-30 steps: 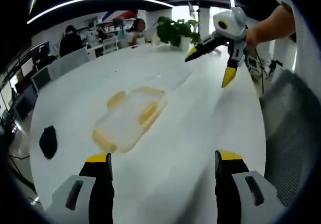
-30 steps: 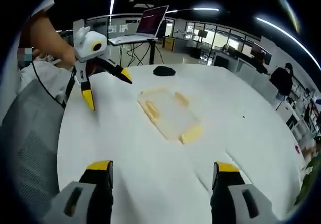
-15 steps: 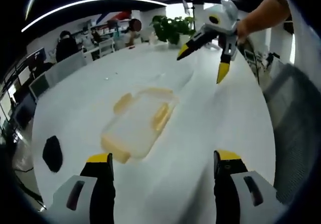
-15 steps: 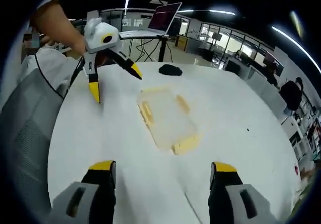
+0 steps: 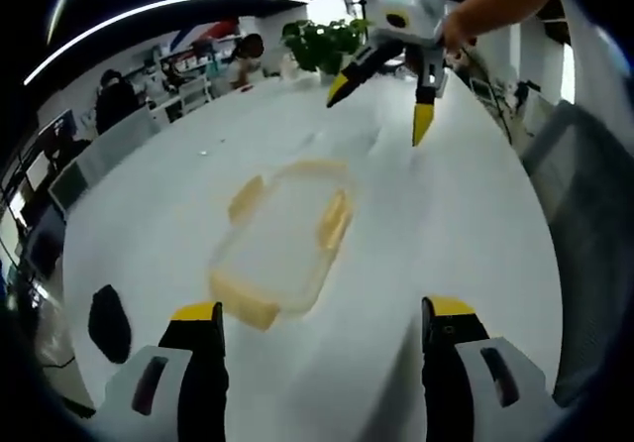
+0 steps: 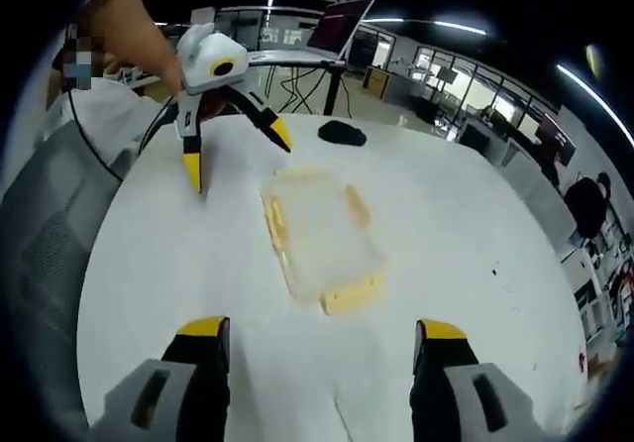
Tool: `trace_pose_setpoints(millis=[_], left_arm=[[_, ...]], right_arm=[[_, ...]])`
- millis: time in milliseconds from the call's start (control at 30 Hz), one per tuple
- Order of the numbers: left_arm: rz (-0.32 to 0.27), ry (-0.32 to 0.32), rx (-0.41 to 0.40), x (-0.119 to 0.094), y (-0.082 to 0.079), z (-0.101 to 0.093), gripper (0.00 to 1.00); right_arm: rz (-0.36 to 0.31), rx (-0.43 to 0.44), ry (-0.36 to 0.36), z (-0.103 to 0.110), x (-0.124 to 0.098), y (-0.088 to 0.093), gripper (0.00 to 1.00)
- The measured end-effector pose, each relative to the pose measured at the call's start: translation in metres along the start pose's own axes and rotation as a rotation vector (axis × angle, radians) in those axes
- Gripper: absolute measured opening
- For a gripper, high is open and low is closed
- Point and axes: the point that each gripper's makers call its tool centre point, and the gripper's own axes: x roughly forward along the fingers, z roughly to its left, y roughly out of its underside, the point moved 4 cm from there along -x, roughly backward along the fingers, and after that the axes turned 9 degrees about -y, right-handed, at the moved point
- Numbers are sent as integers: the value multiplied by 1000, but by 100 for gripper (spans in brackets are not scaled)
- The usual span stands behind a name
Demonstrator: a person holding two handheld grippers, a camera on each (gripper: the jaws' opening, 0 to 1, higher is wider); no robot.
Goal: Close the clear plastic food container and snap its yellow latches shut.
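In the left gripper view, the left claw hung open and empty above the white table, its yellow-tipped jaws wide apart. The clear plastic food container lay flat on the table just ahead of the claw, slightly toward its left jaw, with yellow latches along its sides and ends. Beyond the container, the right claw hovered over the table with its jaws spread and nothing between them, held by a person's hand. A black computer mouse lay well off to the left of the left claw. A potted plant stood at the table's far edge, and seated people showed in the office beyond.

In the right gripper view, the right claw was likewise open and empty, with the container ahead between its jaws' lines. The left claw hovered spread beyond and left of the container, apart from it. The mouse lay past the container, and an open laptop stood on a stand behind the table. Nothing lay between either claw and the container.
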Motion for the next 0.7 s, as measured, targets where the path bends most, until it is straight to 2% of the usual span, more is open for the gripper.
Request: trace_pose_setpoints(millis=[267, 700], left_arm=[[1, 6, 33, 4, -1, 12, 78], [34, 36, 94, 14, 1, 27, 77]], right_arm=[[21, -42, -46, -4, 11, -4, 74], [71, -86, -107, -11, 24, -1, 72]])
